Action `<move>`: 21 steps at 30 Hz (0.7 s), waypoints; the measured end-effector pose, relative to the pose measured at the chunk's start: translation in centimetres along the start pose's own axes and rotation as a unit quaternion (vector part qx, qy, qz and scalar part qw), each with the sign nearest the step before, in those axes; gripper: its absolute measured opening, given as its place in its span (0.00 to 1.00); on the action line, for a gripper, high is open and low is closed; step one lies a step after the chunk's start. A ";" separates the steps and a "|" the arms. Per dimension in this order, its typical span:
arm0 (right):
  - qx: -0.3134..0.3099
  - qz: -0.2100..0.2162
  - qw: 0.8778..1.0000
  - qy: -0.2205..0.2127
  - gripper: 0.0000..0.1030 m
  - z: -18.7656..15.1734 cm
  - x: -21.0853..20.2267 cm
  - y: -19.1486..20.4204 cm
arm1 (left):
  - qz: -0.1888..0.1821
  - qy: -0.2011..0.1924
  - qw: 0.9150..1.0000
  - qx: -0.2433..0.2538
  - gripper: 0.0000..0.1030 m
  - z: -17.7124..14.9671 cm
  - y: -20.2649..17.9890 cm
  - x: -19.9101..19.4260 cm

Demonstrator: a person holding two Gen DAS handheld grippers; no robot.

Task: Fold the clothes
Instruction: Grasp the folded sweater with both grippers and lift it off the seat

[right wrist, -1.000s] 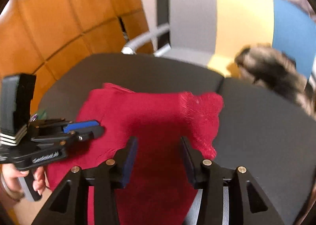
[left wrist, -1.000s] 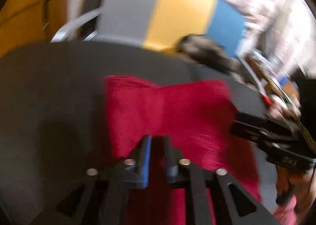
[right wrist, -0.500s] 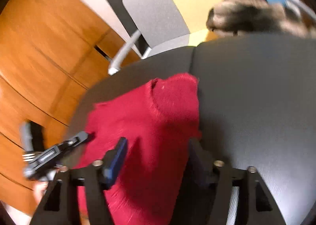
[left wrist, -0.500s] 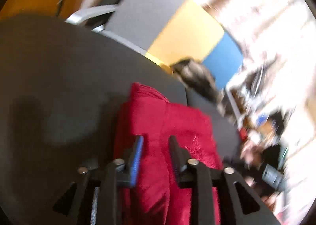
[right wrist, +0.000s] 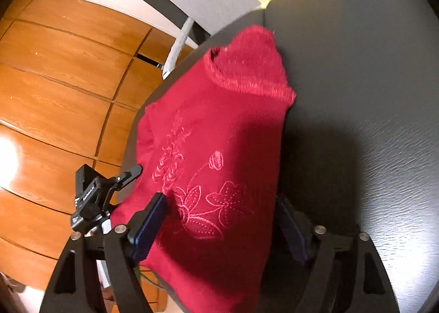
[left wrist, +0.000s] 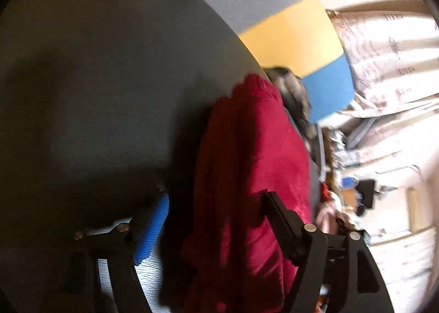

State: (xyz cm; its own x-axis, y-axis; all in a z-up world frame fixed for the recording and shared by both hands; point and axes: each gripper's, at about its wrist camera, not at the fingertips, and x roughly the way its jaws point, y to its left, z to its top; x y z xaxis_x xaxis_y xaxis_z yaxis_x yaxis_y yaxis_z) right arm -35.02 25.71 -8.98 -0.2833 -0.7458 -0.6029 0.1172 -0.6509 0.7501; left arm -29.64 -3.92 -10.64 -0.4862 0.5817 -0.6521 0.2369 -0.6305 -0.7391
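Wall panels [right wrist: 55,87]: orange-brown wood at far left of the right wrist view; a bright glare patch sits at the left edge.
Left gripper [left wrist: 214,203]: jaws spread wide, the blue-padded finger over the table and the black finger over the sweater; nothing clamped. In the right wrist view it [right wrist: 138,168] appears small at the sweater's left edge, tip touching or just beside the cloth; which, cannot be told. The hand below it is mostly hidden.
Table [left wrist: 96,79]: dark grey, rounded edge; a seam splits it in the right wrist view.
Sweater [right wrist: 219,148]: red knit with pale floral embroidery, lying on the table, collar toward the far edge; its near hem is cut off by the frame. In the left wrist view [left wrist: 247,162] it is blurred and bunched.
Right gripper [right wrist: 222,214]: jaws wide apart, straddling the sweater's lower part; the right finger is partly hidden behind the cloth. No grip.
Chair [left wrist: 288,30]: grey, yellow and blue panels beyond the table.
Fur item [left wrist: 293,93]: dark, blurred, unidentifiable.
Background [left wrist: 384,120]: overexposed clutter, unreadable.
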 end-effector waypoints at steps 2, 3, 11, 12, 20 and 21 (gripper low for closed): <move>-0.002 0.001 1.000 0.003 0.84 0.2 0.6 0.1 | -0.011 0.007 1.000 0.011 0.71 0.2 -0.2 0.7; -0.005 0.000 1.000 0.004 0.85 0.3 0.9 0.2 | -0.018 0.012 1.000 0.011 0.71 0.4 -0.3 1.0; 0.014 0.022 1.000 0.010 0.85 1.3 1.9 -0.5 | -0.063 0.053 0.997 -0.010 0.72 1.7 -0.4 3.1; 0.021 0.028 0.999 0.010 0.85 1.4 2.0 -0.8 | -0.066 0.058 0.996 -0.014 0.72 1.8 -0.3 3.2; 0.039 0.045 0.998 0.011 0.84 2.1 2.7 -1.5 | -0.052 0.078 0.995 0.033 0.72 1.8 -2.2 4.8; 0.024 0.036 0.999 0.014 0.83 2.1 3.0 -1.1 | -0.046 0.078 0.995 0.045 0.72 1.6 -2.7 4.9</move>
State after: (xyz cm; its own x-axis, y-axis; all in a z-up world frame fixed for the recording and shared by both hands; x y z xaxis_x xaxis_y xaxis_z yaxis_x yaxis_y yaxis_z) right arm -38.00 24.50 -11.02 -0.2490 -0.7943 -0.5542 0.0900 -0.5887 0.8033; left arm -34.05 -0.16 -11.56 -0.3639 0.7073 -0.6060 0.1173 -0.6107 -0.7832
